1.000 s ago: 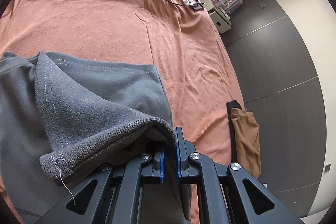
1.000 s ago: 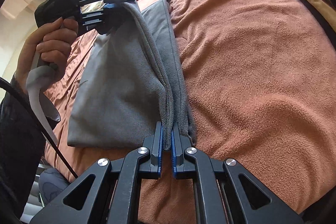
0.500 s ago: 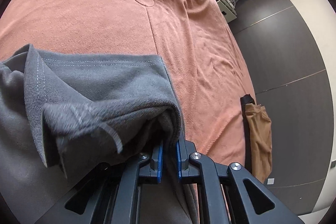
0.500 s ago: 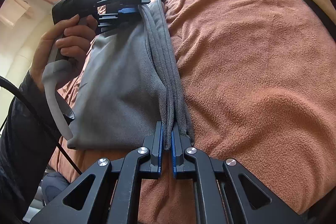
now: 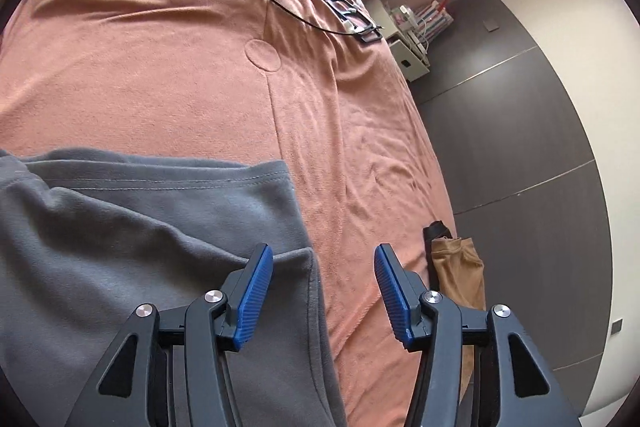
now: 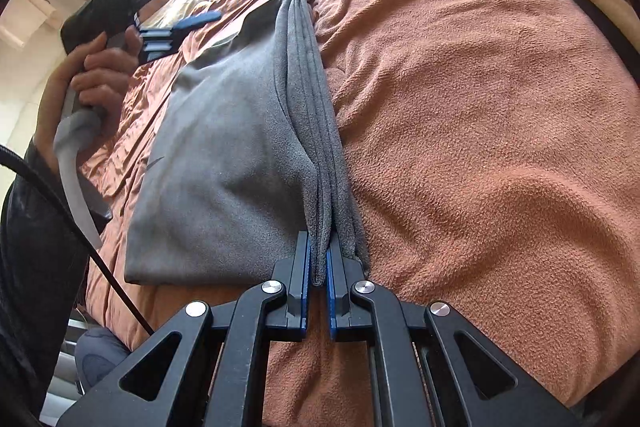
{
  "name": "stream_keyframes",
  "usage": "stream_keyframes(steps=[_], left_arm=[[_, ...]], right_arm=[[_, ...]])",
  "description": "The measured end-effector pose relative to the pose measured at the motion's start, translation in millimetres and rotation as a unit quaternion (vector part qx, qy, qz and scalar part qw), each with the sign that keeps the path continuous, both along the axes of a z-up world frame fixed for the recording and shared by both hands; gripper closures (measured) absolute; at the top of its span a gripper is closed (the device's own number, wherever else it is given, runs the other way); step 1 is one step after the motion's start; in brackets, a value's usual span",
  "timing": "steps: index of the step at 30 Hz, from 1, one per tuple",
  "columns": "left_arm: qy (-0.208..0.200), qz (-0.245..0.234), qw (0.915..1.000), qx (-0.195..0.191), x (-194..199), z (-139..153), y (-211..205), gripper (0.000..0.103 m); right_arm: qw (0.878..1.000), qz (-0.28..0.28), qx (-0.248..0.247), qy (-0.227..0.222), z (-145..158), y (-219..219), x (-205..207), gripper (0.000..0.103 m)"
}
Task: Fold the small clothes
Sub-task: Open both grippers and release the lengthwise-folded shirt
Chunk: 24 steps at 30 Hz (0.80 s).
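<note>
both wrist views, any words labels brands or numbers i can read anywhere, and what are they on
No readable text in either view.
Grey fleece garment: a small dark curved mark, no letters.
Items on the white shelf unit by the dark wall: too small and blurred to read.
Black flat objects on the orange-brown bed cover: no legible print.

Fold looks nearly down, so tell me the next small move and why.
Probably open the right tool and let go: it alone pinches the grey garment's stacked edges, which already lie on the orange blanket. The left tool is opening, with nothing gripped.
</note>
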State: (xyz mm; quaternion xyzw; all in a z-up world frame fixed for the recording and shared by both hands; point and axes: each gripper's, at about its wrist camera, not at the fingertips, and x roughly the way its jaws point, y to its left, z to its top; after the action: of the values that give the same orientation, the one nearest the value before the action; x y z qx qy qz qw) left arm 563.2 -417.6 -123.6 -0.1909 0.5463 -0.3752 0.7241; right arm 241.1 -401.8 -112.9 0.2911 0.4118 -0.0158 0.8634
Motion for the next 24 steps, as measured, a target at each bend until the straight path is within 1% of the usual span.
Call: stream_keyframes(steps=[3, 7, 9, 12, 13, 15, 18, 20, 22, 24], left_arm=[[-0.011, 0.008, 0.9996, 0.025, -2, 4, 22, 0.049], [-0.011, 0.022, 0.9987, 0.045, -9, 5, 56, 0.049], [-0.011, 0.03, 0.9977, 0.06, -15, 5, 76, 0.049], [-0.003, 0.043, 0.9957, 0.083, -26, 0, 106, 0.049], [0.001, 0.046, 0.995, 0.088, -29, -2, 117, 0.049], [0.003, 0.052, 0.9936, 0.1, -36, -4, 136, 0.049], [0.007, 0.058, 0.992, 0.111, -46, -10, 159, 0.049], [0.015, 0.061, 0.991, 0.118, -54, -15, 171, 0.049], [0.023, 0.063, 0.9898, 0.126, -62, -21, 182, 0.049], [0.034, 0.06, 0.9886, 0.133, -70, -29, 189, 0.049]], right_arm=[[1.0, -0.004, -0.004, -0.007, 1, 0, -3, 0.1], [1.0, -0.008, 0.0, -0.008, 0, -2, -6, 0.1], [1.0, -0.001, -0.018, -0.002, 4, 3, -6, 0.099], [0.997, 0.01, -0.071, 0.012, 15, 18, -5, 0.098], [0.997, 0.014, -0.077, 0.015, 17, 20, -5, 0.097], [0.997, 0.01, -0.069, 0.014, 21, 18, -6, 0.096], [0.998, 0.001, -0.06, 0.01, 25, 14, -9, 0.081], [0.998, 0.002, -0.06, 0.01, 28, 14, -9, 0.061], [0.998, 0.007, -0.06, 0.008, 30, 16, -8, 0.057], [0.998, 0.012, -0.06, 0.01, 30, 16, -4, 0.057]])
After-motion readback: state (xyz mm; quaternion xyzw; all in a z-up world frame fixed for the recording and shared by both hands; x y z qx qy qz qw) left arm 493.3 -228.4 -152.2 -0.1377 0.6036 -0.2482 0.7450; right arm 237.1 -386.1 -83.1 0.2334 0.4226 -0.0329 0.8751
